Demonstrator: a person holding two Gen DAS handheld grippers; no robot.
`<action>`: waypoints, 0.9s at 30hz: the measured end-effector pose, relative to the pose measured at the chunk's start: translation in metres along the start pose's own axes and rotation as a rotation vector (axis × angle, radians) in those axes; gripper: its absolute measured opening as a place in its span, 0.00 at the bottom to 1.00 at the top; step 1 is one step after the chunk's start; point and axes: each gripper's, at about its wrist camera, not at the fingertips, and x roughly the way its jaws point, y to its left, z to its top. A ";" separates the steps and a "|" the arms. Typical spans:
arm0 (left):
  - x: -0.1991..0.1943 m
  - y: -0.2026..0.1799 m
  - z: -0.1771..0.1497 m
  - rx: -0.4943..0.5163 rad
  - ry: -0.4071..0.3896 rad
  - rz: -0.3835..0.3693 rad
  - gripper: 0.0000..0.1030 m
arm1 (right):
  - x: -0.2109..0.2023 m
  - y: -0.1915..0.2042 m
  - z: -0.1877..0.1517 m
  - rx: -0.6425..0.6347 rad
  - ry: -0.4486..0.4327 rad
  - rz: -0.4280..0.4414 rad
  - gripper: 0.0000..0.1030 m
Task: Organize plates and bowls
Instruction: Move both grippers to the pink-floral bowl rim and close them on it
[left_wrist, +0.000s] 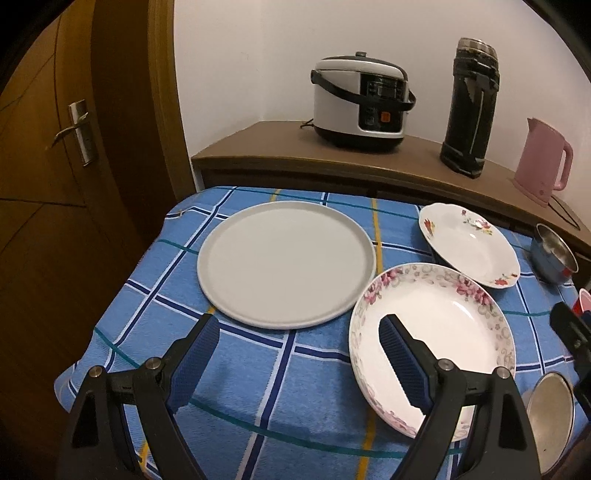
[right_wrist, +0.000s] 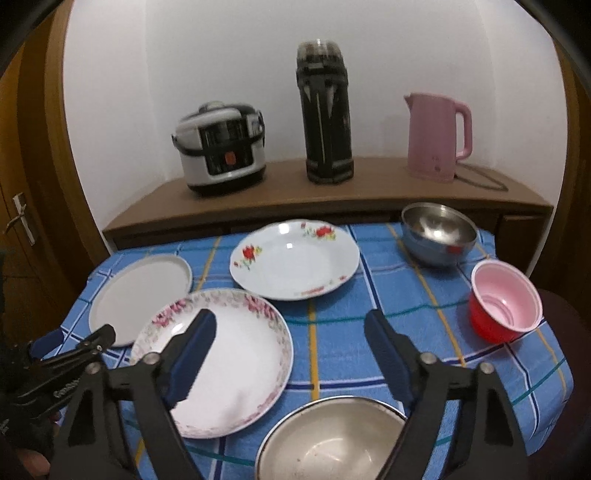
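Observation:
On the blue checked tablecloth lie a plain grey plate (left_wrist: 284, 264) (right_wrist: 138, 297), a pink-flowered deep plate (left_wrist: 443, 332) (right_wrist: 236, 365) and a red-rose deep plate (left_wrist: 469, 245) (right_wrist: 295, 258). A steel bowl (right_wrist: 437, 234) (left_wrist: 554, 254) stands at the back right, a red bowl with pink inside (right_wrist: 504, 301) at the right, and another steel bowl (right_wrist: 332, 439) (left_wrist: 550, 417) at the front. My left gripper (left_wrist: 299, 332) is open and empty above the cloth, between the grey and pink-flowered plates. My right gripper (right_wrist: 290, 328) is open and empty above the front steel bowl.
Behind the table a brown counter (right_wrist: 295, 199) holds a rice cooker (left_wrist: 360, 99) (right_wrist: 221, 147), a tall black thermos (left_wrist: 471, 107) (right_wrist: 327, 114) and a pink kettle (right_wrist: 436, 136) (left_wrist: 543, 162). A wooden door (left_wrist: 74, 147) is at the left.

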 end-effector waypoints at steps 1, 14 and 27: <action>0.001 -0.001 -0.001 0.005 0.003 -0.003 0.87 | 0.004 -0.002 0.000 -0.001 0.022 0.006 0.68; 0.026 -0.024 -0.008 0.011 0.126 -0.108 0.61 | 0.056 -0.007 -0.006 -0.016 0.266 0.033 0.59; 0.045 -0.036 -0.011 0.015 0.209 -0.129 0.37 | 0.101 -0.001 -0.004 -0.052 0.522 0.107 0.38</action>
